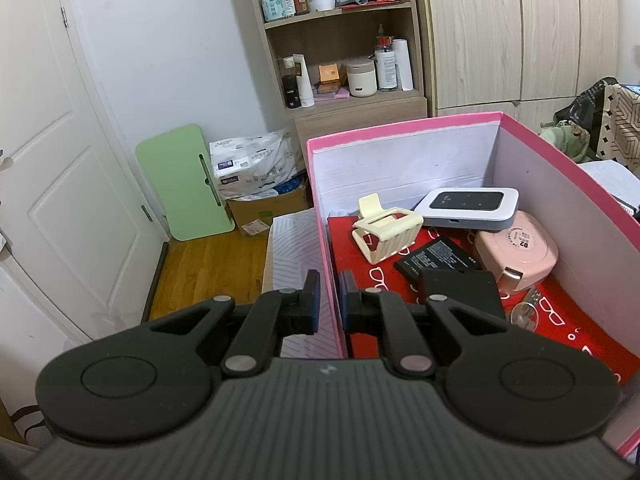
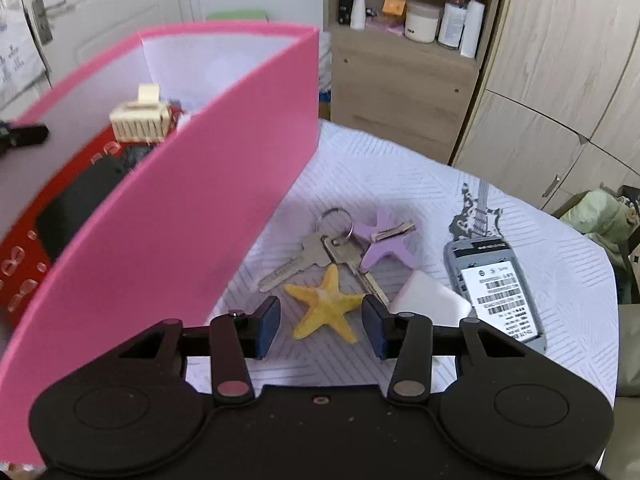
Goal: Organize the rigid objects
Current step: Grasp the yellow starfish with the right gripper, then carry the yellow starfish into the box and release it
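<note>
Our left gripper [image 1: 329, 298] clamps the pink box [image 1: 322, 216] wall between its fingers; our right gripper [image 2: 323, 326], fingers apart, flanks the yellow starfish [image 2: 326, 309] beside that box.

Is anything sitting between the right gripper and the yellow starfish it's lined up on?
Nothing visible. The right gripper is open, with the yellow starfish lying on the tablecloth just ahead between its fingers. The keys lie beyond, touching the starfish's far arm, and the white block sits to its right.
</note>
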{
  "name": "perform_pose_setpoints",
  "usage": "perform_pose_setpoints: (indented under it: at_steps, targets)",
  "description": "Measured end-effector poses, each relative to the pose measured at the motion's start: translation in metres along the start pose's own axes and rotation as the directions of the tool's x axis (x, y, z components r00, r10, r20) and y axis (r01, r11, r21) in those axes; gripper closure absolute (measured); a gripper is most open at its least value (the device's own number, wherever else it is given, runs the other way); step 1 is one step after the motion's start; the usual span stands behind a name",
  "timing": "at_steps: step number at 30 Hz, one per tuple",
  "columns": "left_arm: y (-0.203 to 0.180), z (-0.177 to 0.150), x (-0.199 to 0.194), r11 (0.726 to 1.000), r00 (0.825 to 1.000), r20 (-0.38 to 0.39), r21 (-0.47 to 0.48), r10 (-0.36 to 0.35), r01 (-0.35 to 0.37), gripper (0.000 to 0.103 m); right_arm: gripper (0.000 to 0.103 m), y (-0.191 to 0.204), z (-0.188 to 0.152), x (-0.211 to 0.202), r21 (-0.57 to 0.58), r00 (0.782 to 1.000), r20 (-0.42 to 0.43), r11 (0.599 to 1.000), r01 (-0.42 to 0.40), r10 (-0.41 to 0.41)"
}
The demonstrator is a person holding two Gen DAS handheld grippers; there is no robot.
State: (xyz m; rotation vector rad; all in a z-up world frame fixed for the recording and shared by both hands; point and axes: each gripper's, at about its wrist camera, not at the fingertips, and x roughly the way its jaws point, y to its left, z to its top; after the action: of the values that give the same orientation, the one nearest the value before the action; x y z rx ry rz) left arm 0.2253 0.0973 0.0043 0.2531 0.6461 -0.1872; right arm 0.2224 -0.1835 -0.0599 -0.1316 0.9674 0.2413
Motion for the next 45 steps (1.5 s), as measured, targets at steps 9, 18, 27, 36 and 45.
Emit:
perform_pose_setpoints:
  at_steps: [9,18,27,36,45]
  targets:
    - [0.001,-0.001,0.001,1.000,1.000,0.007,0.000,-0.009,0.009,0.093,0.073,0.003,0.002,-0.012,0.004,0.999,0.030,0.999,0.033,-0.033]
    - [0.000,-0.001,-0.001,1.000,1.000,0.014,0.001,-0.002,0.002,0.093,0.073,0.015,0.005,-0.041,-0.025,0.994,0.076,0.997,0.074,-0.072]
    - [0.004,-0.002,-0.001,1.000,1.000,0.017,-0.015,-0.022,0.022,0.093,0.073,0.032,0.025,-0.084,-0.081,0.975,0.178,0.986,0.147,-0.131]
    - [0.006,-0.002,-0.002,0.999,0.999,0.021,-0.029,-0.031,0.032,0.093,0.073,0.058,0.072,-0.111,-0.180,0.956,0.275,0.971,0.155,-0.102]
    - [0.004,-0.002,-0.002,0.999,1.000,0.018,-0.026,-0.019,0.020,0.093,0.073,0.107,0.107,-0.078,-0.307,0.981,0.187,0.952,0.003,0.057]
